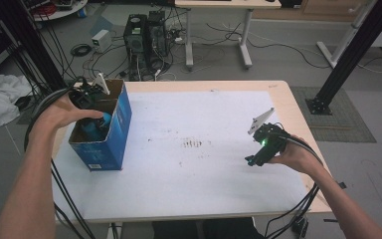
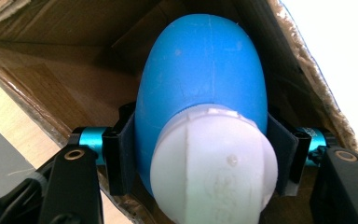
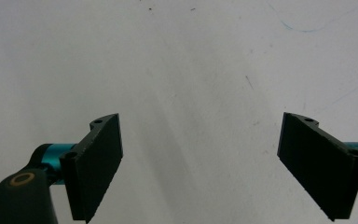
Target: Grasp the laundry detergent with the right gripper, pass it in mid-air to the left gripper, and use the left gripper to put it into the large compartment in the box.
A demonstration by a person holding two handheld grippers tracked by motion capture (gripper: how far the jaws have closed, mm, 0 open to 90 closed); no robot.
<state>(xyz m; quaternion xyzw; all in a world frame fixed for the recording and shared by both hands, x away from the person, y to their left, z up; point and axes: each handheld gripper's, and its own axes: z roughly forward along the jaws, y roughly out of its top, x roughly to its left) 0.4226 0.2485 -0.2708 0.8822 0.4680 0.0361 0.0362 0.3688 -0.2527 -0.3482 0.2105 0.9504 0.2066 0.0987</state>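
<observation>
In the high view, the left tongs (image 1: 90,107) are lowered into the open top of a blue cardboard box (image 1: 114,142) that stands at the left edge of the desk (image 1: 204,199). A blue bottle (image 1: 99,122) is glimpsed inside the box beneath the left hand (image 1: 62,112). The bottle is judged to be either just gripped for lifting out or just lowered in for release; which of the two cannot be told. In either case the bottle is inside the box, and the white sheet on the desk carries no other object. The left forearm is stretched forward and the wrist is bent down over the box rim. The right tongs (image 1: 251,160) are held low over the right part of the desk, pointing toward its middle, with the right hand (image 1: 291,157) behind them.

In the left gripper view, the blue bottle (image 2: 200,88) with its white screw cap (image 2: 214,163) is clamped between the two black pads (image 2: 121,154), which press on its sides just above the cap. Brown cardboard walls (image 2: 65,70) surround it, so the bottle is well within the box.

In the right gripper view, the right tongs (image 3: 200,163) are spread wide, with nothing between the pads (image 3: 98,168), and bare white desk surface (image 3: 191,70) lies beyond them.
</observation>
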